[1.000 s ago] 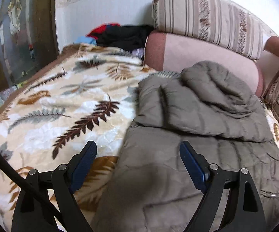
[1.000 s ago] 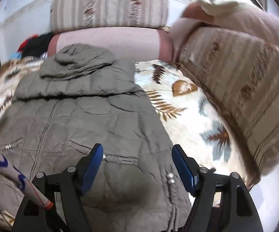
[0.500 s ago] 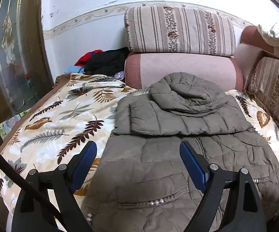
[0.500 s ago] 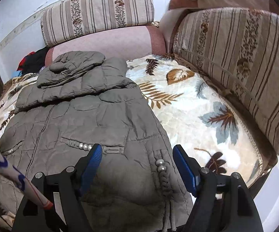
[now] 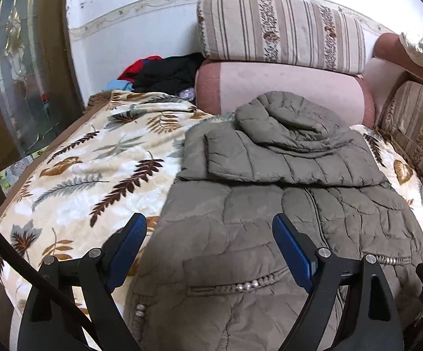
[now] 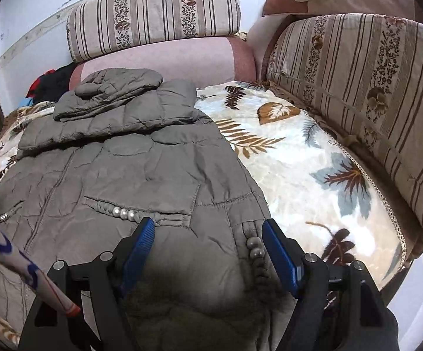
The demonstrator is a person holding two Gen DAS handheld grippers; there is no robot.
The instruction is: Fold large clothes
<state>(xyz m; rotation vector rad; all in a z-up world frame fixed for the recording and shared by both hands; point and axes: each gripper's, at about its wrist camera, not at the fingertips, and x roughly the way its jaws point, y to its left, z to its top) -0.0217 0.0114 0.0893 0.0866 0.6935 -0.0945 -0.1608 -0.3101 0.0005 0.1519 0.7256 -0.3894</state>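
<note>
**On the sofa: jacket under open jaws**

On the leaf-print blanket (image 5: 73, 187) the grey jacket (image 5: 270, 204) lies flat, hood folded toward the cushions (image 5: 281, 44). The left gripper (image 5: 208, 242) hangs over its left edge, jaws spread, grasping nothing. The right gripper (image 6: 208, 248) hovers above the hem by the pearl trim (image 6: 123, 213), jaws released.

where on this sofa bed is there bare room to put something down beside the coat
Two free patches of leaf blanket: a wide one between the coat and the wooden door, and one between the coat and the striped side cushion. Crowded: the far corner's clothes pile.
</note>
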